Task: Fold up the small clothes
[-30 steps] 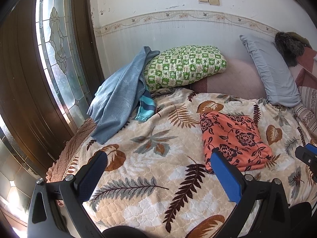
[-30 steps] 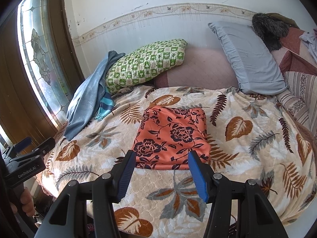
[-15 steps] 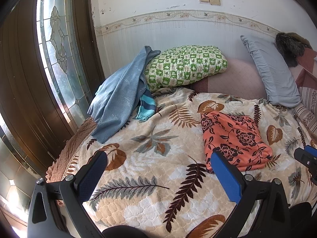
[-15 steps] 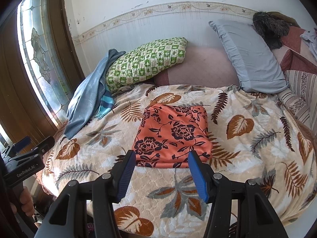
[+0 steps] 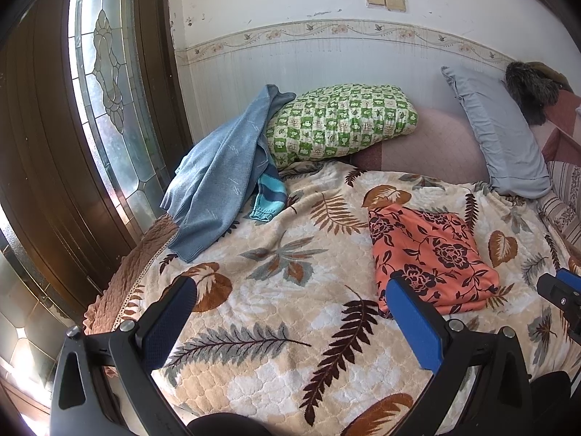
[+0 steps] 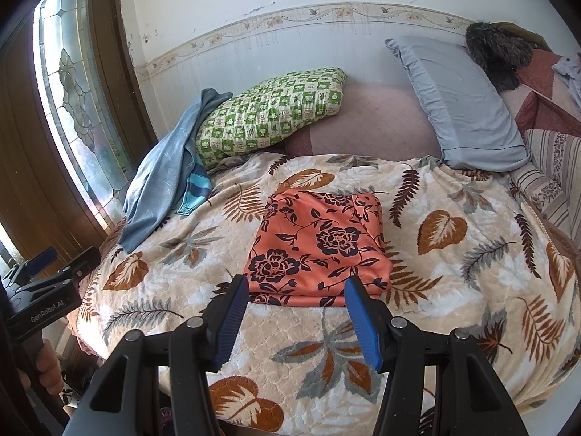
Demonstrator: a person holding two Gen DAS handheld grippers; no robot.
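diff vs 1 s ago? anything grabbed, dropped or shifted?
Almost nothing. Nothing was grabbed or let go: the left claw and right claw are both open and empty, as before, with only a slight drift in both views. The folded orange floral garment lies in the same spot on the leaf-print blanket, and the blue sweater still drapes by the green pillow.

"GenRobot.AI" printed on left tongs body; nothing else legible.
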